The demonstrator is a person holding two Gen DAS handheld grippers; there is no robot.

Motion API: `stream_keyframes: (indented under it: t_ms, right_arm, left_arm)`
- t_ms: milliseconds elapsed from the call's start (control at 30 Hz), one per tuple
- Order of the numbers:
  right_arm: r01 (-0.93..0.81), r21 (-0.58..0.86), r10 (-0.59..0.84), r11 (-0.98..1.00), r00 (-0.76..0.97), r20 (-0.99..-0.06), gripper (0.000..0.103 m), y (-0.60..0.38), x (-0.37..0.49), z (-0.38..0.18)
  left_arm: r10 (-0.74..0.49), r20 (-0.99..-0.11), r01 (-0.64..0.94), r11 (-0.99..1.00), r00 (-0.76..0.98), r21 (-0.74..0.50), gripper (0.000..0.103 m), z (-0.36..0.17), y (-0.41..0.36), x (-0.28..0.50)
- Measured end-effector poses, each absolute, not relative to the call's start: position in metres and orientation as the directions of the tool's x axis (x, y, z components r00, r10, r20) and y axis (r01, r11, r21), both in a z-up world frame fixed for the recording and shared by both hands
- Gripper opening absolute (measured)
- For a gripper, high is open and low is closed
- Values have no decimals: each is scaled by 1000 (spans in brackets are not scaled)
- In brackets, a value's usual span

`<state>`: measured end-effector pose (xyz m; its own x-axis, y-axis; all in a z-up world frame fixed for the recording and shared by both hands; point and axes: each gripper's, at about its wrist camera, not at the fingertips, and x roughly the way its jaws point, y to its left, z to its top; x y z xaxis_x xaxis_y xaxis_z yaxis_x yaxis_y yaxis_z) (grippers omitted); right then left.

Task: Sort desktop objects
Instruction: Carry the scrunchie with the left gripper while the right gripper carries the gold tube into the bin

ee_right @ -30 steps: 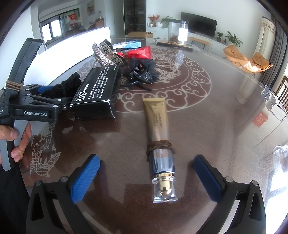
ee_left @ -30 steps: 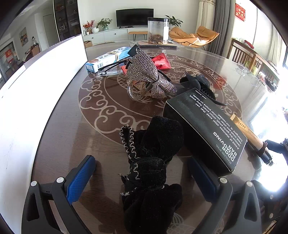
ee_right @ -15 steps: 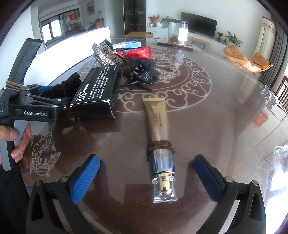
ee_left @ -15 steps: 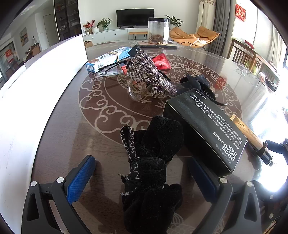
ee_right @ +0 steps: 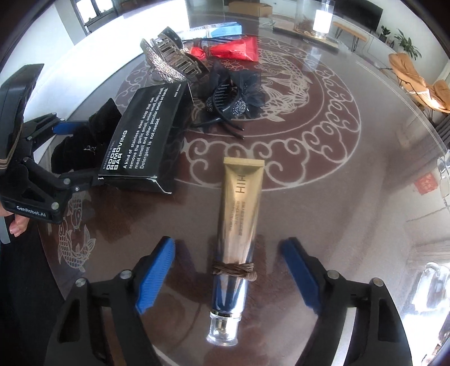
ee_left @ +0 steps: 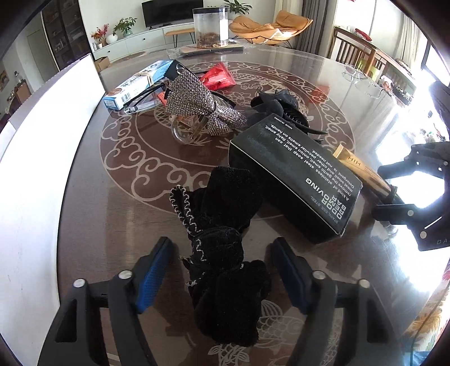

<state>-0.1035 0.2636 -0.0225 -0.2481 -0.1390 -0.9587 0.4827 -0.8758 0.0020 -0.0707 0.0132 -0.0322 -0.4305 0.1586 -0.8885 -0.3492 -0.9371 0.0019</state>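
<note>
Two hand-held grippers close in on items on a patterned round table (ee_left: 84,197). The left gripper (ee_left: 222,270) has its blue pads narrowing around a black fabric bow (ee_left: 222,233) lying between them, the pads not yet pressing on it; the right gripper (ee_right: 227,270) likewise draws its jaws in on either side of a gold cosmetic tube (ee_right: 239,225) (a brown band is wound round its lower end), with clear gaps on both sides. Just right of the bow sits a black box (ee_left: 295,174) printed "Odor Removing Bar", with the tube beyond its right edge. Farther off lie a black flower hair claw (ee_right: 233,95), a rhinestone hair clip (ee_left: 197,101), a red packet (ee_left: 219,77) and a blue-and-white carton (ee_left: 135,86). At the far edge stands a clear jar (ee_left: 211,26).
</note>
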Motion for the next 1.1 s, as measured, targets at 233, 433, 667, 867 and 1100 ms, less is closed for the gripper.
stream_keyframes:
  t_ms: [233,433,667,867,1100]
  right_arm:
    - [409,92,-211,-908,-256,-943,27,290,-76,-4]
    - [393,147,-281,-908,-310,-908,27,301,-59,42]
    - [553,151,-406,-819,-373,-834,27,201,-106,125]
    - [709,167,-552,-685,-356,-754,27,38,-150,168]
    - [779,131,-581,-614,-333,-743,28,-119,-186,126]
  left_arm:
    - [236,-847,-285,-953,-476,-105,33,-9,-17,-51]
    - [251,-784,-251,-960,-568,-126,33,44,-52,-29]
    - [165,-743,-95,-986,-649,-136,33,112,-160,-46]
    - [-3,-801,147,-983,-598,-106,33,103,-275,-72]
    - [-94,-890,280,-959,-447,-40,36,44,-323,-84]
